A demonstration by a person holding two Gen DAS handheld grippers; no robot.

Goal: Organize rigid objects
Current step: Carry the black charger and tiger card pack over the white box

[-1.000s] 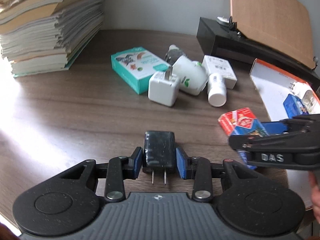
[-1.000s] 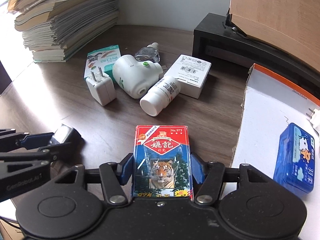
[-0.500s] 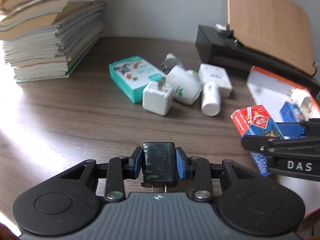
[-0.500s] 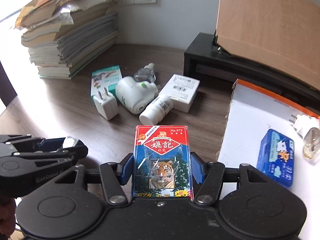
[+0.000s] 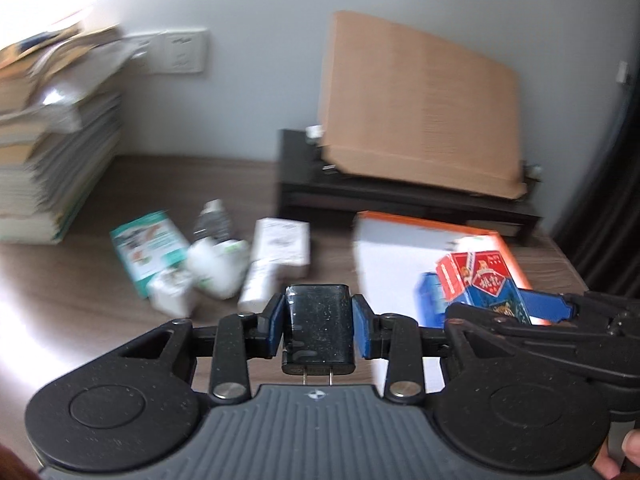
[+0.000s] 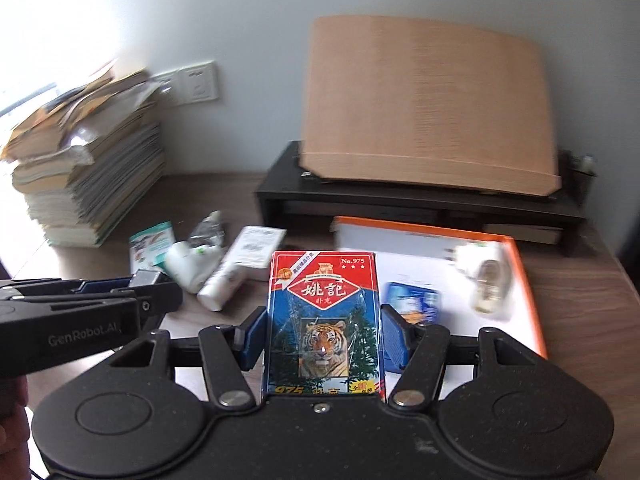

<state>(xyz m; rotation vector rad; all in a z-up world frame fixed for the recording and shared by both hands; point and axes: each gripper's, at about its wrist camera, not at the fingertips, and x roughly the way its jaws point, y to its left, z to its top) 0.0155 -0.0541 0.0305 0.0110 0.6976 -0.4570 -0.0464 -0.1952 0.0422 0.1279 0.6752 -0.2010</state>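
My left gripper point(image 5: 319, 326) is shut on a black plug adapter point(image 5: 318, 322), prongs toward the camera, held above the wooden table. My right gripper point(image 6: 323, 334) is shut on a red and blue card box with a tiger point(image 6: 323, 320). In the left wrist view the card box point(image 5: 482, 286) shows at the right, over the white tray with an orange rim point(image 5: 400, 248). In the right wrist view that tray point(image 6: 528, 280) holds a blue tin point(image 6: 412, 304) and a white plug with a bulb point(image 6: 486, 280). The left gripper point(image 6: 150, 290) shows at the left there.
On the table point(image 5: 100, 272) lie a teal box point(image 5: 148, 248), a white adapter point(image 5: 174, 298), a white plug-in device point(image 5: 218, 268), a white bottle point(image 5: 256, 290) and a white box point(image 5: 282, 246). A paper stack point(image 6: 88, 184) stands left; a black stand point(image 6: 400, 196) bears a cardboard sheet.
Both grippers have risen with their loads and tilted upward, so more wall and sockets show. The card box has come over the tray. Both grips hold.
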